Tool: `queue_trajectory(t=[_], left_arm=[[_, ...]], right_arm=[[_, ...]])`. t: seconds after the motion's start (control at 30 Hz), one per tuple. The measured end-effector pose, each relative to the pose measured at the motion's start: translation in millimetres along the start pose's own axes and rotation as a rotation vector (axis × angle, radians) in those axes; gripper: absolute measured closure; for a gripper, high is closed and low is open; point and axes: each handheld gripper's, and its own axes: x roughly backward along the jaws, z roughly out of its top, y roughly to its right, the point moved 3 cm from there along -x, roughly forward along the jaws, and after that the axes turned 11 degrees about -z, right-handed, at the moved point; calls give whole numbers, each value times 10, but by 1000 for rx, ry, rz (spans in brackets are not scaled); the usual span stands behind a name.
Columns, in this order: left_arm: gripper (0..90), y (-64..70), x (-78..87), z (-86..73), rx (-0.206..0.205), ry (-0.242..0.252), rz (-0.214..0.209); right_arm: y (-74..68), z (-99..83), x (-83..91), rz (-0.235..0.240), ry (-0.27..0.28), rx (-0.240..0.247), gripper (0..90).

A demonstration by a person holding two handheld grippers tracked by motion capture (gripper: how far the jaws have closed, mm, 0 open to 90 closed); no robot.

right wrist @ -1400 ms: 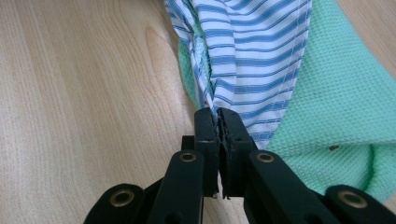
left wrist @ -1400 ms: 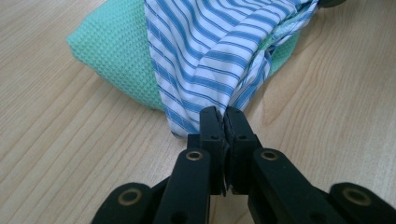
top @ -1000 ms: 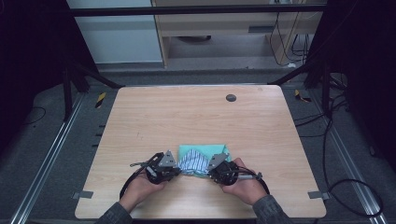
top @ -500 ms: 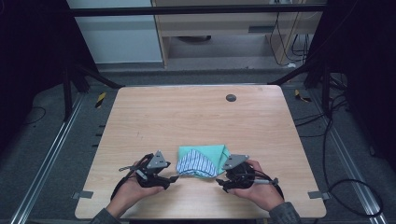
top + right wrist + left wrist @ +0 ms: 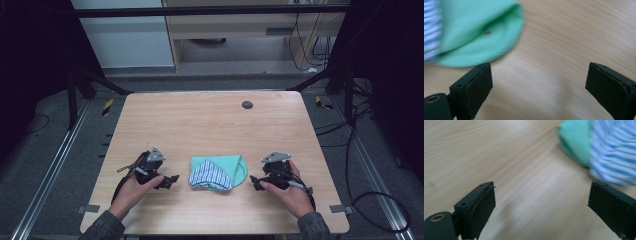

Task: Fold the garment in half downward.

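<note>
While both hands rest near the front edge of a pale wooden counter [image 5: 210, 120], a folded cloth [image 5: 217, 172], green with a blue-and-white striped part, lies flat between them. Left tool [image 5: 169, 181] and right tool [image 5: 256, 183] sit just beside it, jaws spread wide and empty. A small dark disc [image 5: 247, 104] lies near the far edge. No writing is readable.

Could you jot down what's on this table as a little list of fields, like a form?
Surface: wooden table
Main item: folded cloth, green with a blue-striped part, near the front edge
Left gripper: open, beside the cloth, holding nothing
Right gripper: open, on the cloth's other side, holding nothing
Other: small dark round spot near the far edge
</note>
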Motion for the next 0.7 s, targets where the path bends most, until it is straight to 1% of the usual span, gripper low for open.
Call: queue_trajectory(t=[0.03, 0.07, 0.1, 0.13, 0.17, 0.23, 0.33, 0.4, 0.47, 0.5, 0.53, 0.57, 0.63, 0.7], left_arm=[[66, 0, 0, 0, 0, 0, 0], [66, -83, -16, -18, 4, -2, 23], [66, -147, -32, -34, 17, -3, 33], [67, -248, -52, -52, 52, 12, 43], [68, -295, -59, -59, 61, 22, 48], [68, -382, -74, -71, 79, 46, 63], [68, -479, -108, -81, 114, 80, 72], [70, -520, -135, -87, 131, 90, 73], [70, -549, -177, -96, 134, 92, 77], [60, -558, -196, -99, 127, 104, 91], [60, -562, -206, -95, 122, 100, 104], [57, -565, -216, -88, 113, 89, 116], [20, -572, -235, -78, 123, 80, 122], [11, -574, -234, -80, 126, 81, 122]], right_arm=[[0, 0, 0, 0, 0, 0, 73], [121, -19, -106, -46, -24, -55, 77], [121, -19, -106, -46, -24, -55, 77], [217, -40, -194, -82, -38, -78, 78], [252, -46, -223, -93, -43, -85, 71], [331, -46, -290, -86, -39, -140, 64], [385, -24, -359, -98, -19, -181, 57], [387, 0, -414, -109, 5, -196, 49], [375, 17, -451, -116, 27, -207, 32], [374, 27, -467, -121, 26, -209, 23], [367, 42, -478, -124, 22, -219, 17], [369, 47, -486, -130, 19, -220, 10], [376, 47, -493, -140, 11, -230, 1], [387, 40, -489, -164, 5, -262, 2]])
